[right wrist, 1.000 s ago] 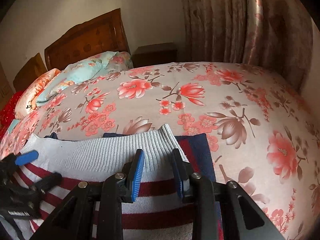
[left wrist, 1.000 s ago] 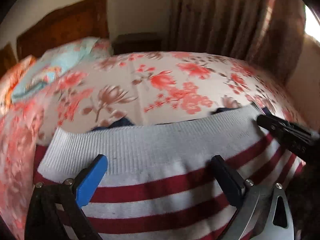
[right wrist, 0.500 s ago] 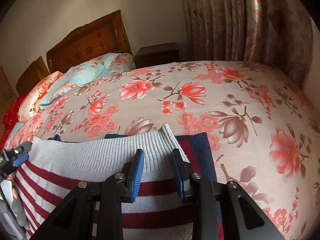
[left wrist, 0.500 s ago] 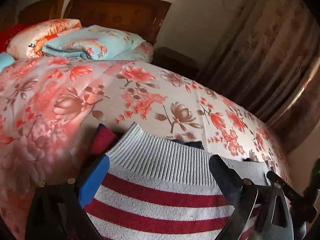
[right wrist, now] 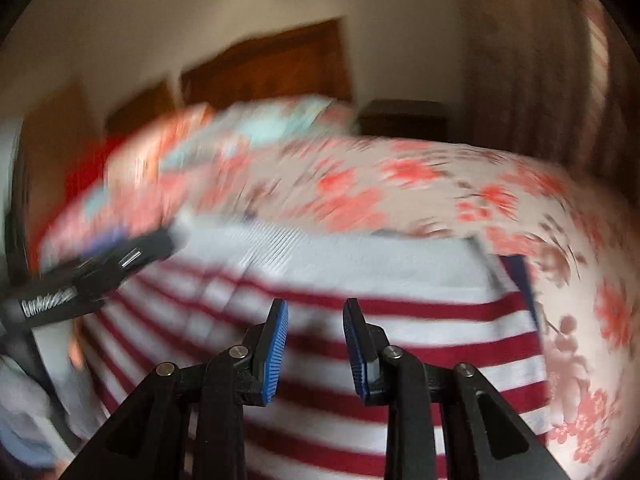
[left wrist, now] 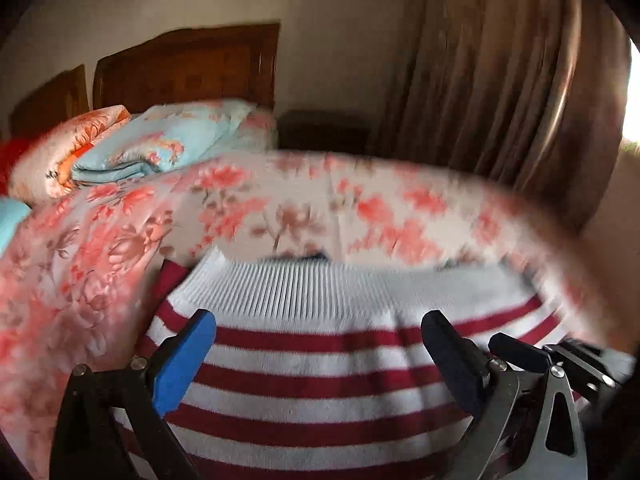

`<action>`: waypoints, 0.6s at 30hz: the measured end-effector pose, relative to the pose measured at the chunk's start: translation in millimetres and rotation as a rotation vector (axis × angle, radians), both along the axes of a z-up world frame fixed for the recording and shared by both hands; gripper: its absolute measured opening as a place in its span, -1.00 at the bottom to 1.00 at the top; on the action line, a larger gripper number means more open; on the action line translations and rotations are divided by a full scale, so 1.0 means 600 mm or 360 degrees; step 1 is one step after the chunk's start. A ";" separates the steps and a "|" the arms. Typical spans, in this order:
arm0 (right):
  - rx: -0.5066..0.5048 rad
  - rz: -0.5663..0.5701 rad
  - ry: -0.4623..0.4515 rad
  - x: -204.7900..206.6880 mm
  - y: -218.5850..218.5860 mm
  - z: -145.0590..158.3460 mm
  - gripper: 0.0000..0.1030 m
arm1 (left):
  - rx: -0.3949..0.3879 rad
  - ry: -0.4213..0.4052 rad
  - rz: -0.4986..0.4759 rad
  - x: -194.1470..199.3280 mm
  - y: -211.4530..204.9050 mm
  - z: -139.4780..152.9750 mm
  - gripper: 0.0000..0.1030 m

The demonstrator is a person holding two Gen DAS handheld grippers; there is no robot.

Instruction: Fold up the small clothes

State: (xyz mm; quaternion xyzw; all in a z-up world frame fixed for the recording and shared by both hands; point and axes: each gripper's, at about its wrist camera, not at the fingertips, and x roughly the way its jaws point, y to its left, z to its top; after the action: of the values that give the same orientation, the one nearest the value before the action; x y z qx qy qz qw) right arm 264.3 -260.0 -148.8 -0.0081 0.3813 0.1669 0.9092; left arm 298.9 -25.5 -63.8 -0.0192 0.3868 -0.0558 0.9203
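Note:
A white sweater with dark red stripes and a ribbed hem (left wrist: 320, 392) (right wrist: 400, 280) lies flat on the flowered bedspread (left wrist: 280, 200). My left gripper (left wrist: 320, 344) hovers over its striped part near the hem, jaws wide apart and empty. My right gripper (right wrist: 316, 340) hangs over the stripes further right, with a narrow gap and only flat fabric showing through it. Both grippers are close: the right one's fingers (left wrist: 520, 352) show at the left view's right edge, and the left one's fingers (right wrist: 148, 246) are blurred at the sweater's left. Navy cloth (right wrist: 520, 276) peeks out beneath the sweater.
Folded quilts and pillows (left wrist: 160, 148) are stacked at the head of the bed against a wooden headboard (left wrist: 192, 68). A dark nightstand (left wrist: 324, 130) stands beside it, and brown curtains (left wrist: 500, 80) hang at the right. The bedspread (right wrist: 400, 184) stretches beyond the hem.
Both views are now motion-blurred. My right gripper has shifted from the hem corner to over the stripes and rolled. My left gripper has swung sideways. Neither jaw gap has changed.

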 end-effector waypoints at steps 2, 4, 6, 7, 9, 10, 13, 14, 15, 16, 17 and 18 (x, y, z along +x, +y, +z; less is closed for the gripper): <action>-0.0223 0.0037 0.0016 -0.005 0.040 -0.020 -0.44 | 0.0087 0.0129 0.0072 0.009 0.009 -0.026 1.00; -0.0184 0.0001 -0.0012 -0.015 0.026 -0.023 -0.44 | 0.0163 0.0191 0.0170 0.002 0.046 -0.059 1.00; -0.0079 -0.0074 0.0011 -0.021 -0.010 -0.022 -0.49 | 0.0020 0.0135 0.0191 -0.016 0.089 -0.060 1.00; 0.0002 -0.0085 0.0012 -0.027 -0.033 -0.022 -0.49 | -0.0021 0.0103 0.0178 -0.029 0.105 -0.054 1.00; 0.0076 -0.0113 0.0002 -0.040 -0.064 -0.024 -0.49 | 0.0168 0.0077 0.0324 -0.046 0.118 -0.055 1.00; 0.0060 -0.0173 0.0014 -0.047 -0.080 -0.029 -0.49 | 0.0177 0.0092 0.0373 -0.050 0.126 -0.058 1.00; 0.0173 -0.0256 0.0017 -0.068 -0.114 -0.034 -0.49 | -0.0060 0.0153 0.0524 -0.067 0.179 -0.065 1.00; 0.0168 -0.0277 0.0016 -0.071 -0.117 -0.032 -0.49 | -0.0137 0.0147 0.0558 -0.076 0.185 -0.063 1.00; 0.0141 -0.0296 0.0019 -0.073 -0.114 -0.030 -0.47 | -0.0183 0.0125 0.0553 -0.082 0.183 -0.059 1.00; 0.0101 -0.0317 0.0019 -0.076 -0.106 -0.026 -0.44 | -0.0249 0.0063 0.0511 -0.092 0.171 -0.045 1.00; 0.0081 -0.0328 0.0013 -0.079 -0.096 -0.020 -0.44 | -0.0274 0.0010 0.0459 -0.099 0.157 -0.031 1.00; 0.0093 -0.0305 0.0001 -0.080 -0.085 -0.015 -0.44 | -0.0284 -0.0051 0.0379 -0.105 0.133 -0.014 1.00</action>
State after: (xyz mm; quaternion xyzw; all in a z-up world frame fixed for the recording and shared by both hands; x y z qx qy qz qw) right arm 216.3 -310.8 -157.9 0.0551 0.3756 0.0903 0.9207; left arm 236.1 54.2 -72.4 -0.1459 0.3607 0.0192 0.9210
